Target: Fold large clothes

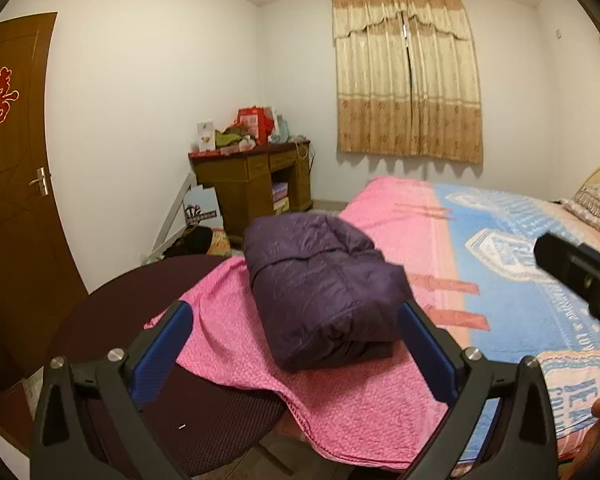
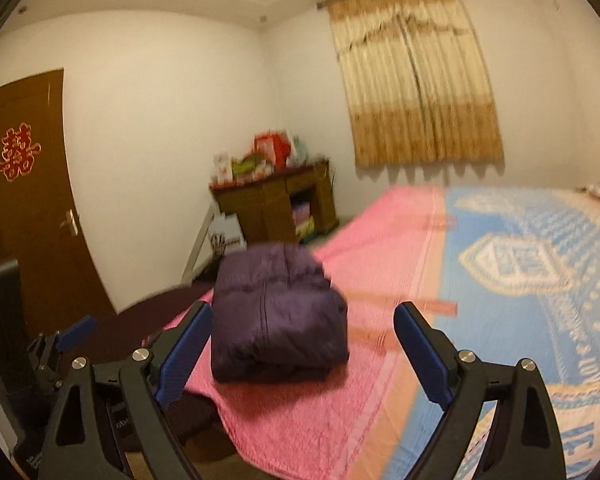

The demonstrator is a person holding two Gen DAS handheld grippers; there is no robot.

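Folded purple quilted jacket [image 1: 320,284]: puffy cloth, faint sheen. Pink textured cloth bedspread [image 1: 348,392]: matt, nubbly. Brown wooden door [image 1: 16,200]: smooth, semi-gloss.

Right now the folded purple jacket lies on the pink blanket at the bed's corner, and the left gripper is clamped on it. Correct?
Not quite. The left gripper is open, fingers apart and clear of the purple jacket, as the left wrist view shows. The jacket does lie folded on the pink blanket.
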